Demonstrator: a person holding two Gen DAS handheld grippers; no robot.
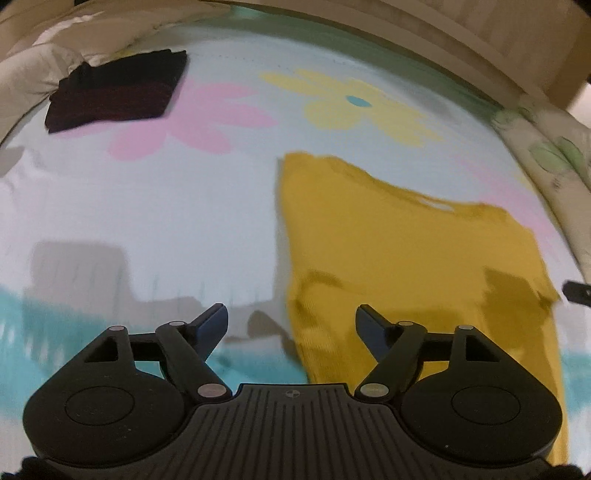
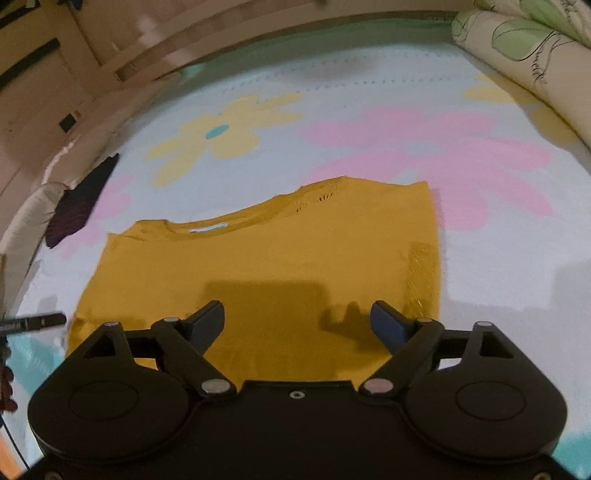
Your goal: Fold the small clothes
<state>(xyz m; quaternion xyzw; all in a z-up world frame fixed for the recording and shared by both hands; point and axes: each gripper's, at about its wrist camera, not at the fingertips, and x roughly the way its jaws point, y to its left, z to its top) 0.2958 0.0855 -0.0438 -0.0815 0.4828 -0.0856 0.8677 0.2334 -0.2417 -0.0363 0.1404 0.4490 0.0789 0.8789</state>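
A mustard-yellow knitted top (image 2: 280, 251) lies flat on the flowered sheet, its neckline toward the far side and its sides folded in. In the left wrist view the same yellow top (image 1: 399, 251) fills the right half. My left gripper (image 1: 291, 325) hovers over the top's left edge, jaws wide apart with nothing between them. My right gripper (image 2: 297, 321) hangs above the top's near part, open and empty; its shadow falls on the cloth. A thin dark tip of the other gripper (image 2: 37, 320) shows at the left edge.
A folded dark garment (image 1: 118, 92) lies at the far left of the sheet (image 1: 147, 192), seen also as a dark garment (image 2: 79, 203) in the right wrist view. A floral pillow (image 2: 517, 48) lies at the far right, and a wooden bed frame (image 1: 480, 33) runs along the back.
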